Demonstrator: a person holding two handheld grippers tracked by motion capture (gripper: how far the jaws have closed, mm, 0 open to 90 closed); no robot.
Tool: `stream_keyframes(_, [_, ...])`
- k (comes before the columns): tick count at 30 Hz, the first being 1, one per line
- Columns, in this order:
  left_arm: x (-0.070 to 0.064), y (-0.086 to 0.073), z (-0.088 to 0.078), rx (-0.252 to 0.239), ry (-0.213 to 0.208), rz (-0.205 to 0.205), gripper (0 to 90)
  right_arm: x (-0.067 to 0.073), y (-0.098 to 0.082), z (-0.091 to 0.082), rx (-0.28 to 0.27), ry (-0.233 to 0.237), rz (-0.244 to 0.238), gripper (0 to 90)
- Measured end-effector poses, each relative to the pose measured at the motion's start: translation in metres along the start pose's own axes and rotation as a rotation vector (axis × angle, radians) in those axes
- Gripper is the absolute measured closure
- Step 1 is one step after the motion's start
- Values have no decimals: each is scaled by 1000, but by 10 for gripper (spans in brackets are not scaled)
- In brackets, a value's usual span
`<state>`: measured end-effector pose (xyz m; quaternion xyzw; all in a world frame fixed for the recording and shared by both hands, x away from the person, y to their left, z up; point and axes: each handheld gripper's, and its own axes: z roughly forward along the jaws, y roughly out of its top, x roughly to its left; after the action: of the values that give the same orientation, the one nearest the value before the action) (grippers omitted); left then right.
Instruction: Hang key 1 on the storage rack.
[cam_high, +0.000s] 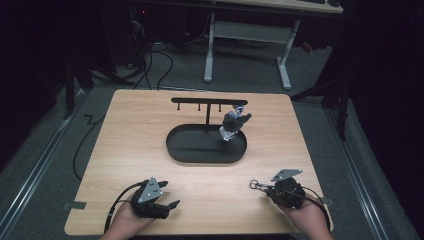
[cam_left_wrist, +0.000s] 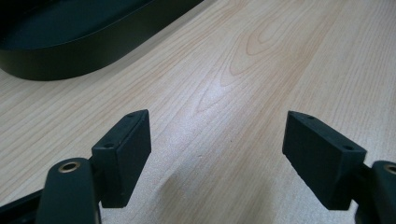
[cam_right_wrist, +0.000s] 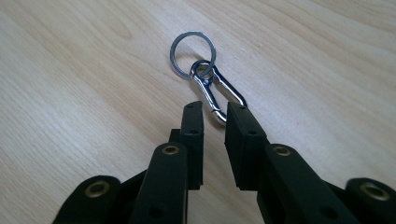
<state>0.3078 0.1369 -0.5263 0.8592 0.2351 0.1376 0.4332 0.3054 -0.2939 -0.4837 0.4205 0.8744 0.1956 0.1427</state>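
Right gripper sat low near the table edge, jaws narrowly parted, the small silver metal carabiner with key ring lying on the light wooden table, its end between the tips. Left gripper was spread wide, nothing between. Farther off: black oval tray with hanger stand.

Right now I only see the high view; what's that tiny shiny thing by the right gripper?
Observer: A metal snap hook linked to a round key ring.
Operator: Is the right gripper squeezing it?
Observer: Its jaws stand narrowly apart, with the hook's end between the tips.
Operator: And the left gripper?
Observer: Wide open, with nothing between its jaws; the black tray lies beyond it.
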Motion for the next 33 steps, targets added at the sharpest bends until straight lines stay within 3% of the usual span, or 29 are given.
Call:
stream_keyframes(3, [0, 0, 0, -2, -2, 1, 243, -2, 10, 2, 57, 12, -42, 768])
stream_keyframes(4, [0, 0, 0, -3, -4, 3, 243, -5, 19, 5, 111, 33, -73, 766])
stream_keyframes(5, [0, 0, 0, -3, -4, 3, 243, -5, 19, 5, 111, 33, -73, 766])
stream_keyframes(6, [-1, 0, 0, -3, -4, 5, 243, -6, 27, 8, 169, 37, -111, 752])
stream_keyframes(7, [-1, 0, -1, -3, -4, 8, 243, -6, 27, 8, 169, 37, -111, 752])
stream_keyframes(8, [-1, 0, -1, -2, -4, 10, 243, -6, 34, 12, 215, 39, -161, 743])
stream_keyframes(10, [-1, 0, -1, -5, -4, 10, 243, -6, 40, 14, 258, 41, -223, 743])
stream_keyframes(13, [0, 1, -1, -5, -5, 11, 243, -7, 46, 17, 302, 60, -251, 732])
stream_keyframes(14, [0, 1, -1, -4, -4, 11, 243, -7, 52, 21, 345, 96, -271, 730])
stream_keyframes(18, [0, 1, -2, -6, -4, 10, 242, -6, 60, 31, 409, 79, -316, 749])
stream_keyframes(20, [0, 1, -2, -8, -5, 9, 242, -7, 62, 32, 419, 92, -315, 758])
stream_keyframes(22, [0, 1, -2, -8, -6, 9, 242, -7, 64, 38, 466, 120, -317, 781])
stream_keyframes(27, [1, 0, -2, -9, -4, 9, 242, -5, 65, 39, 488, 127, -321, 804])
stream_keyframes(30, [0, 0, -2, -10, -6, 8, 242, -8, 64, 39, 487, 147, -260, 832])
stream_keyframes(33, [0, 1, -3, -7, -8, 11, 242, -10, 63, 38, 479, 149, -241, 835])
